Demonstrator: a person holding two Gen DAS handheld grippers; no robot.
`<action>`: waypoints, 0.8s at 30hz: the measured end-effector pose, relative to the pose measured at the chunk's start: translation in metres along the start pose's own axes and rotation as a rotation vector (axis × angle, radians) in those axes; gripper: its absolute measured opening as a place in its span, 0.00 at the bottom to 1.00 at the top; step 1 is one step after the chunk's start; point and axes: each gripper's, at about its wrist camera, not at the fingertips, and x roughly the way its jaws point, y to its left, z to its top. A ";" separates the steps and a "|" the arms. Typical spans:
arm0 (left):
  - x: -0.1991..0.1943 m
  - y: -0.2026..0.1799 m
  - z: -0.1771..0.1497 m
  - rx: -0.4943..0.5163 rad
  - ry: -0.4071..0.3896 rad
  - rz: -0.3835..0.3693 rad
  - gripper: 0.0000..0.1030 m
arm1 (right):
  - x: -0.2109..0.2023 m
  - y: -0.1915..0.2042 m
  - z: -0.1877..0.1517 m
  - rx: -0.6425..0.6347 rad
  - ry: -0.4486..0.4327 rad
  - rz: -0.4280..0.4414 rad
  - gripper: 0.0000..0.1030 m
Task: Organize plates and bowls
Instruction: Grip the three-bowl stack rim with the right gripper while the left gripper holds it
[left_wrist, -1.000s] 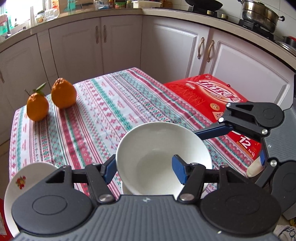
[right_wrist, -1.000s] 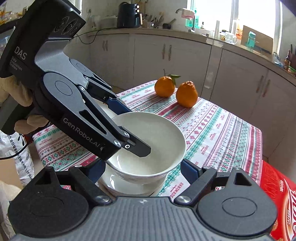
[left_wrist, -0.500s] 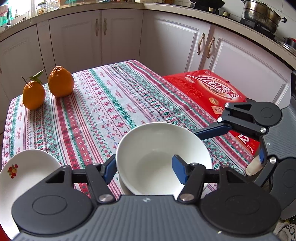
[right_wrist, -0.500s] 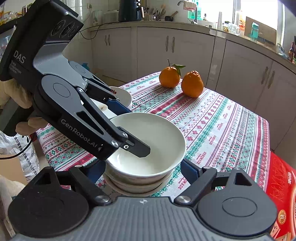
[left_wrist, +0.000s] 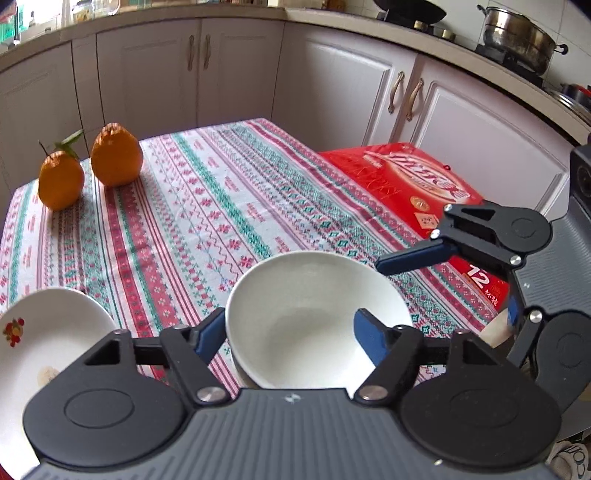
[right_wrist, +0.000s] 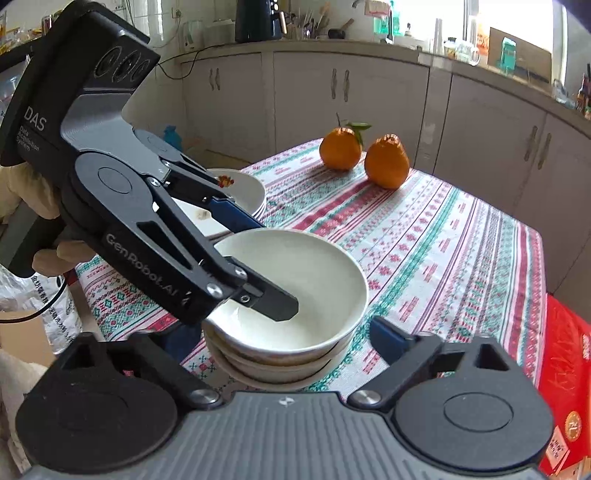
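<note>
A white bowl (left_wrist: 314, 317) (right_wrist: 295, 280) sits nested on top of a stack of bowls (right_wrist: 273, 363) near the table's front edge. My left gripper (left_wrist: 290, 334) (right_wrist: 264, 266) straddles its rim, one finger inside and one outside; the jaws are opening and the inner pad stands off the wall. My right gripper (right_wrist: 284, 339) (left_wrist: 447, 291) spans the whole bowl, its jaws also opening, and a gap shows beside its right pad (right_wrist: 388, 338). A stack of white plates (left_wrist: 44, 343) (right_wrist: 240, 188) with a floral print lies beside the bowls.
Two oranges (left_wrist: 88, 166) (right_wrist: 365, 157) sit at the far corner of the striped tablecloth (left_wrist: 207, 221). A red carton (left_wrist: 413, 188) lies beyond the table's right edge. White cabinets surround the table. A gloved hand (right_wrist: 22, 192) holds the left gripper.
The top bowl has sunk onto the stack below it. Both grippers' jaws have widened and come off the bowl. Neither hand has shifted much.
</note>
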 end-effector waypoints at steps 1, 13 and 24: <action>-0.003 -0.001 0.000 0.009 -0.011 0.002 0.78 | -0.002 0.000 0.000 -0.003 -0.007 0.007 0.99; -0.045 -0.005 -0.028 0.142 -0.060 -0.023 0.89 | -0.021 0.007 -0.015 -0.143 0.013 -0.002 1.00; -0.002 -0.005 -0.058 0.283 0.059 -0.028 0.89 | 0.012 -0.003 -0.025 -0.213 0.134 0.022 1.00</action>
